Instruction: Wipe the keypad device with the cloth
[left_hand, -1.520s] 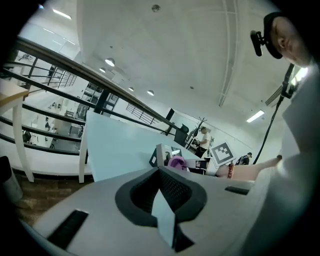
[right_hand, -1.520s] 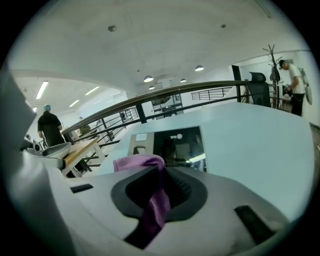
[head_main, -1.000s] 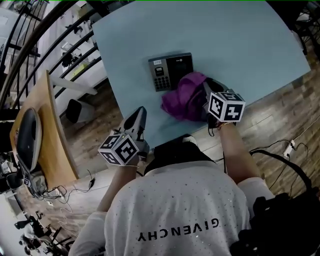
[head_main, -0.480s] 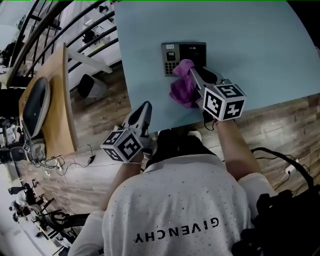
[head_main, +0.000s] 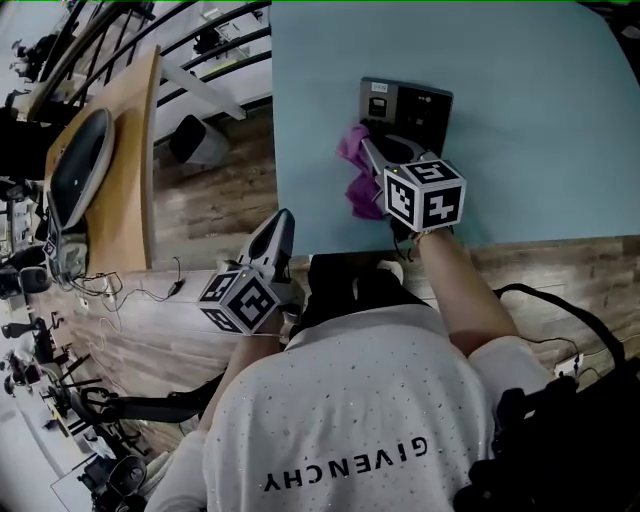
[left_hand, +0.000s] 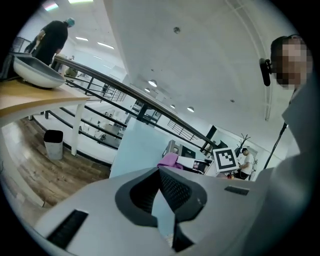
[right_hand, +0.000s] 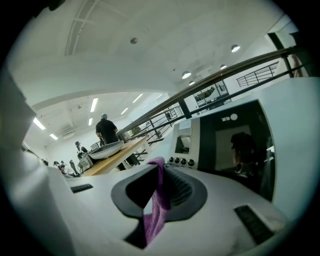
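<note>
Pale blue table (head_main: 520, 120) with keypad device (head_main: 425, 105) on it.
Right gripper (right_hand: 159, 172) clamped on purple cloth (head_main: 358, 165) at the device's left side; left gripper (left_hand: 160, 182) just off the table corner, jaws seemingly together, empty.

Right gripper (head_main: 370, 148): a second ago I see it low on the light blue table (head_main: 520, 120), at the right of the cloth heap. Now it is up at the device's front edge, jaws pinched on the fabric.
Purple cloth (head_main: 358, 190): it goes from a broad heap lying below the device to a narrower bunch, drawn up against the device's front left corner.
Dark grey keypad device (head_main: 415, 105): its keypad, open to my head view earlier, is now mostly covered by cloth and gripper.
Head view: everything on the table now sits further right in my picture.
</note>
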